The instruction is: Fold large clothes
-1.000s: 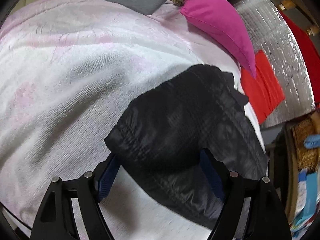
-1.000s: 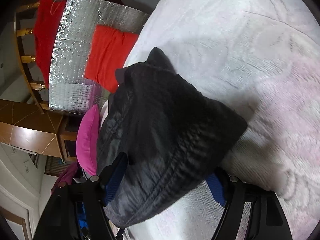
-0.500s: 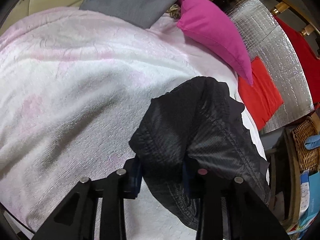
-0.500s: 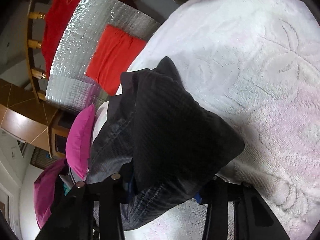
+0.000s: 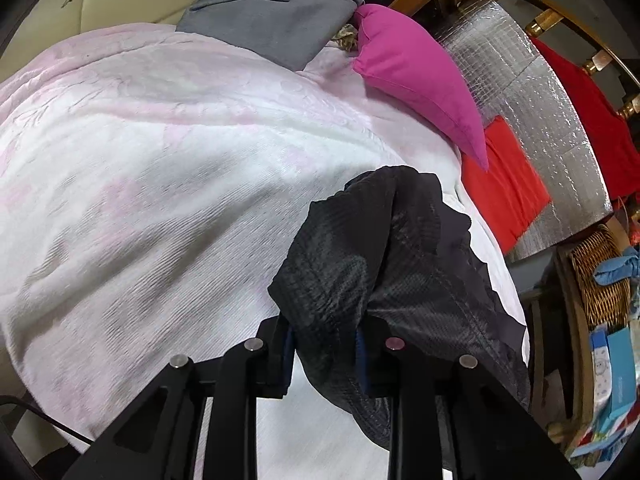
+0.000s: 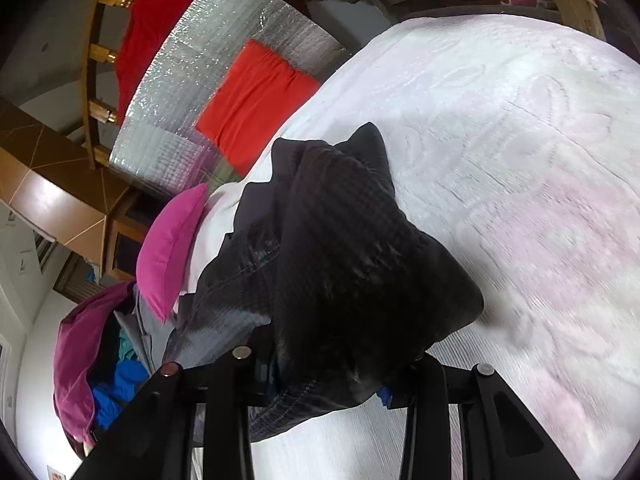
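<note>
A black quilted garment lies bunched near the edge of a bed covered in a white and pink blanket. In the left wrist view my left gripper pinches a fold of it, its jaws still closing with the fabric pressed between the blue pads. In the right wrist view the same black garment drapes over my right gripper. Those jaws are closing on another fold and are partly hidden by the cloth. The gripped folds are lifted off the blanket.
A pink pillow and a grey garment lie at the bed's far end. Beside the bed, a red cloth rests on a silver foil mat, near a wicker basket. A heap of clothes sits past the pillow.
Both grippers went from wide open around the garment to pinching folds of it. Both have risen a little, bunching the fabric up off the blanket.
</note>
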Motion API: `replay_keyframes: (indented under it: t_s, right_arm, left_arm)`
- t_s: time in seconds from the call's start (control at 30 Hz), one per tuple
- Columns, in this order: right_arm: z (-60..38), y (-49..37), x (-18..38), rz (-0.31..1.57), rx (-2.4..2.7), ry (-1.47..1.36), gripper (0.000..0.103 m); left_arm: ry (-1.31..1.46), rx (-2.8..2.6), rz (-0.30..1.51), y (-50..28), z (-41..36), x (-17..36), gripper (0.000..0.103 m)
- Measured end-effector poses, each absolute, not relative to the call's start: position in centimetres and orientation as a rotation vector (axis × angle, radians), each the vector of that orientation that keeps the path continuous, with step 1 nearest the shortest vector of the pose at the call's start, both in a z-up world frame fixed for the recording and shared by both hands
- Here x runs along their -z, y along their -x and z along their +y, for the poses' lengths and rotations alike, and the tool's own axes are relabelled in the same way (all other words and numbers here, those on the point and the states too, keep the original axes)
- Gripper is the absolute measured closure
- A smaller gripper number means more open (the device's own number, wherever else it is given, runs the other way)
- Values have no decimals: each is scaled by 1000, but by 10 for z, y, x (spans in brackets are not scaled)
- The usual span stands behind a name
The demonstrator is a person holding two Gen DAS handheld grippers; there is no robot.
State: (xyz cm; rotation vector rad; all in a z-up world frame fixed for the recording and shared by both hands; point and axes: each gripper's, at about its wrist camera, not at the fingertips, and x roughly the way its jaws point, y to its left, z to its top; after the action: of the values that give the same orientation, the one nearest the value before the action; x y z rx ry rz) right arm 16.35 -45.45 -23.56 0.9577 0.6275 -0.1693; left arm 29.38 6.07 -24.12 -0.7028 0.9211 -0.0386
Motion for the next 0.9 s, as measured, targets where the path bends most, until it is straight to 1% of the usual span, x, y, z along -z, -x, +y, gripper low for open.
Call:
replay_keyframes:
  t_s: [0.27, 0.33, 0.37, 0.43, 0.47, 0.5, 0.57, 0.7, 0.83, 0.9]
  right_arm:
    - [-446, -115, 241, 660, 157, -965, 65]
    - [-447, -110, 243, 676, 155, -964, 65]
    - [-446, -110, 243, 688, 155, -964, 61]
    - [-444, -112, 244, 734, 177, -971, 51]
    - [-444, -112, 244, 759, 180, -981, 38]
    - [-443, -112, 244, 772, 171, -985, 32]
    - [-436, -109, 239, 791, 139, -966, 32]
    - [-420, -102, 226, 869, 44, -897, 31]
    - [-398, -104, 198, 944, -117, -765, 31]
    - [-389, -110, 180, 935, -177, -712, 31]
  left_arm:
    - [624, 35, 924, -250, 65, 242, 77]
    - [549, 25, 952, -250, 59, 246, 72]
    - [489, 17, 984, -253, 55, 248, 67]
    - [460, 16, 1009, -254, 55, 251, 59]
    - [456, 12, 1014, -252, 57, 251, 51]
    - [446, 5, 1015, -249, 61, 249, 46]
    - [437, -5, 1003, -245, 68, 244, 39]
    - [443, -20, 962, -227, 78, 223, 39]
    - [368, -76, 829, -214, 77, 183, 40]
    - [353, -91, 772, -214, 76, 166, 38]
